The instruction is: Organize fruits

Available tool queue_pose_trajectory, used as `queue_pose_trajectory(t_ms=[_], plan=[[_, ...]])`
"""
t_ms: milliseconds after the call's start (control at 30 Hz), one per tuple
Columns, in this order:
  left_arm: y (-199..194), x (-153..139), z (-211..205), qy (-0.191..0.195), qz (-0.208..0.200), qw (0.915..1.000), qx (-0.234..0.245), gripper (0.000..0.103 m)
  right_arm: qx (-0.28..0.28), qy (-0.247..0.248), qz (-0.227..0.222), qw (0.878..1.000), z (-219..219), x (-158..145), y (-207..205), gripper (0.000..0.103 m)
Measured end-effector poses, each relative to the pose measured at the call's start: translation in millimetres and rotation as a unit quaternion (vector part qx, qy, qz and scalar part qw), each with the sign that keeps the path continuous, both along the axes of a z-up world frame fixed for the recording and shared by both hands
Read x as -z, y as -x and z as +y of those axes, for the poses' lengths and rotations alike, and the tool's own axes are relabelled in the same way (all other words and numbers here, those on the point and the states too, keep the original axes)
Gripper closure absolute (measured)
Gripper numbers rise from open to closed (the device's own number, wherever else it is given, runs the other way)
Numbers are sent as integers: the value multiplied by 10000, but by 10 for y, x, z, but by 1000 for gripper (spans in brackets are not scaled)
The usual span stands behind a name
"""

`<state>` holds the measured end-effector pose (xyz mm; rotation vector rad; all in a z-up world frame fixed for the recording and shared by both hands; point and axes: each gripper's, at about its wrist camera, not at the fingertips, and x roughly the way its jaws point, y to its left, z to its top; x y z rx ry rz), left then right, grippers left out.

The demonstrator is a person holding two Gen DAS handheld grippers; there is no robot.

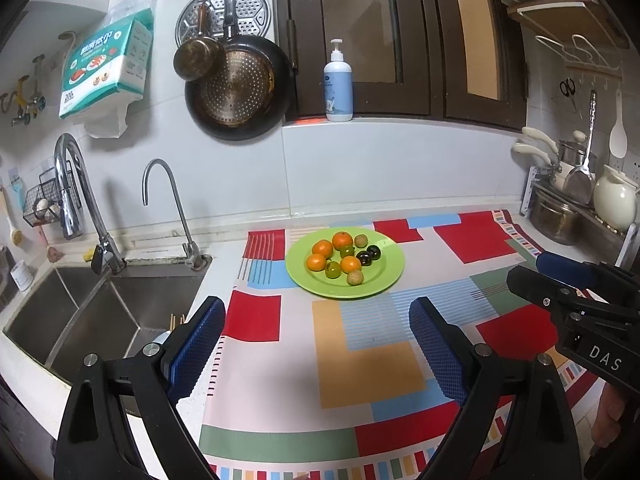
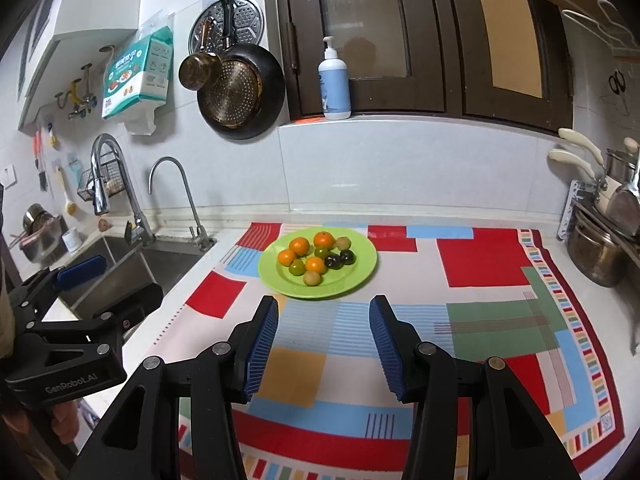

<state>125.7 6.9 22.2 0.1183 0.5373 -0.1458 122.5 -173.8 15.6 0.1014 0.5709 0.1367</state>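
Note:
A green plate (image 1: 384,280) sits on the colourful mat, ahead of both grippers; it also shows in the right wrist view (image 2: 360,276). It holds several small fruits: orange mandarins (image 1: 322,249), green ones (image 1: 332,269), two dark ones (image 1: 369,255) and pale brownish ones (image 1: 355,278). My left gripper (image 1: 316,320) is open and empty, above the mat short of the plate. My right gripper (image 2: 324,316) is open and empty, also short of the plate. The right gripper shows at the right of the left wrist view (image 1: 568,288).
A steel sink (image 1: 92,312) with two taps (image 1: 80,200) lies left of the mat. Pots and a white jug (image 1: 614,200) stand at the right. A pump bottle (image 1: 338,84) stands on the window ledge. Pans (image 1: 236,88) hang on the wall.

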Motion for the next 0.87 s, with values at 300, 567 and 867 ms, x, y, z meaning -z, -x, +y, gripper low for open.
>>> queue_pose_trajectory(t_ms=[300,567,867], plan=[[86,-38,27,-23,-104,9999,-27,9,-15,14,-68,10000,17,-33,76,54],[129,-42,34,-45,-120,9999,-46,9,-35,21,-97,9999,37,-46,123,54],[156,-43,42,-12,-101,9999,-67,9,-61,26,-89,9999,55,-48,150,54]])
